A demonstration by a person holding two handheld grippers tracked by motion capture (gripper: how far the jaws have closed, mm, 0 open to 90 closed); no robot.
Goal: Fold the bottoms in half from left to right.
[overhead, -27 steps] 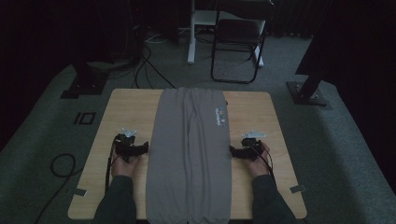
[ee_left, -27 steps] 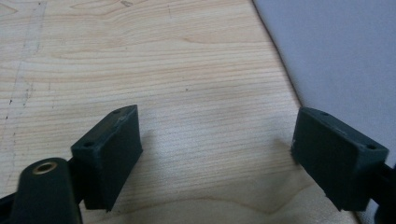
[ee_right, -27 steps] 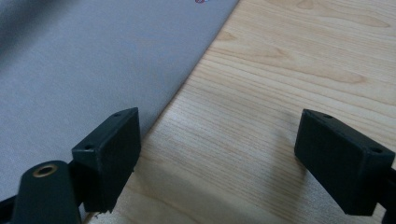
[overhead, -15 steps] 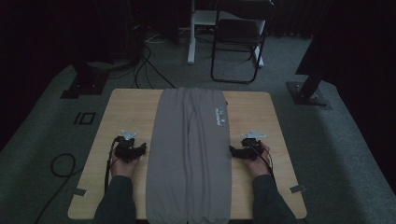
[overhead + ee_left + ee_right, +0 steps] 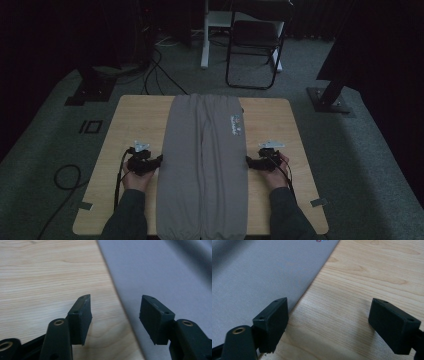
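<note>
- Dark carpeted floor with cables and a folding chair (image 5: 252,47) surrounds the wooden tabletop (image 5: 130,120), on which a pair of grey trousers (image 5: 205,165) lies flat and lengthwise down the middle, its cuffs at the near edge and a small printed logo (image 5: 236,125) towards the far right side.
- At the left hem the left gripper (image 5: 159,161) sits with its fingers (image 5: 80,320) spread apart and nothing between them; in the left gripper view one finger is over bare wood and the other over cloth.
- The right gripper (image 5: 248,161) mirrors it at the right hem, fingers (image 5: 272,322) likewise apart and empty, the cloth edge just beside one finger.
- Risk: closing from here could pinch only air or scrape wood, since the hem lies flat and thin against the tabletop; the fingers would likely need to slide under the edge first.
- Risk: catching just the top layer would probably leave the lower layer behind and spoil a fold.
- Risk: uneven pulls from the two sides might skew the trousers or drag the cuffs off the near edge.
</note>
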